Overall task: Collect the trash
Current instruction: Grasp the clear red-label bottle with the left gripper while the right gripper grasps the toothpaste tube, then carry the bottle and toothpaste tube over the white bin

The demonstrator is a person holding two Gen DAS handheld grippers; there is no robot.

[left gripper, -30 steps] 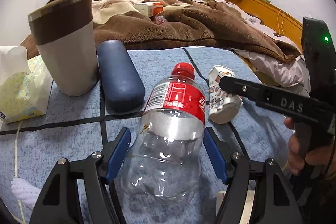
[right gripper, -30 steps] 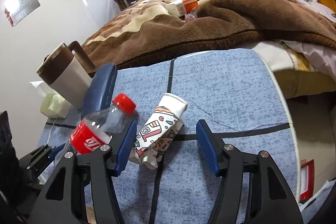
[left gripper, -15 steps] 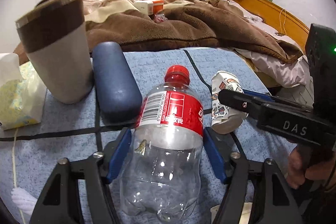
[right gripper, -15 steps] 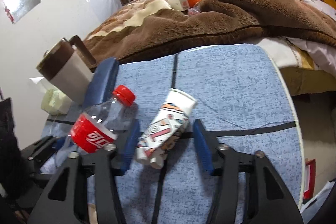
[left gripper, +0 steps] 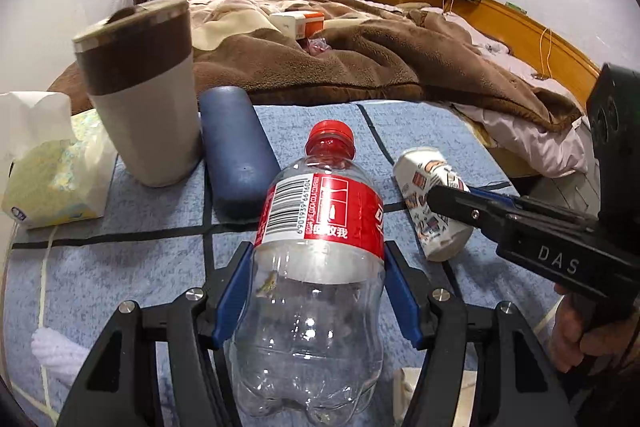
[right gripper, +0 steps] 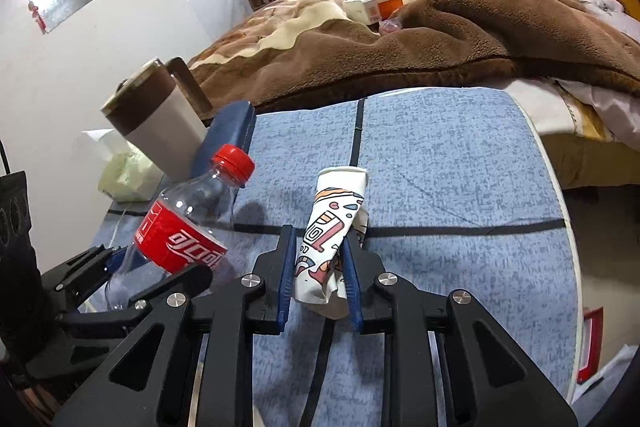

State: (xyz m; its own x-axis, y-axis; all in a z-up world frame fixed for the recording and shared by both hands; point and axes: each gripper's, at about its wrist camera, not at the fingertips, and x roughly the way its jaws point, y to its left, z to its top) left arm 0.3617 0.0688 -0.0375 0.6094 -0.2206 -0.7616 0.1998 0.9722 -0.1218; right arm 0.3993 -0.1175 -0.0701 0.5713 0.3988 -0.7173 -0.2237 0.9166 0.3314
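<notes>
A clear, empty plastic bottle [left gripper: 320, 227] with a red cap and red label stands tilted between the blue pads of my left gripper [left gripper: 317, 263], which is shut on its sides. To its right lies a crumpled, patterned paper cup [right gripper: 336, 203] on the blue tablecloth [right gripper: 460, 167]. My right gripper [right gripper: 318, 239] is closing its jaws on that cup, and both pads press it flat. In the left wrist view the right gripper [left gripper: 448, 195] reaches in from the right, held by a hand, over the cup [left gripper: 424, 179]. The bottle [right gripper: 180, 227] shows at the left of the right wrist view.
A tall beige and brown mug [left gripper: 144, 107], a dark blue glasses case [left gripper: 236, 155] and a tissue pack [left gripper: 44, 171] stand behind the bottle. Beyond the table is a bed with a brown blanket [left gripper: 360, 67] and an orange-white box [left gripper: 298, 23]. The table's edge [right gripper: 560, 207] curves at the right.
The left pads have come in against the bottle, and its neck now stands higher. The right jaws have narrowed from wide apart onto the paper cup, squeezing it flat.
</notes>
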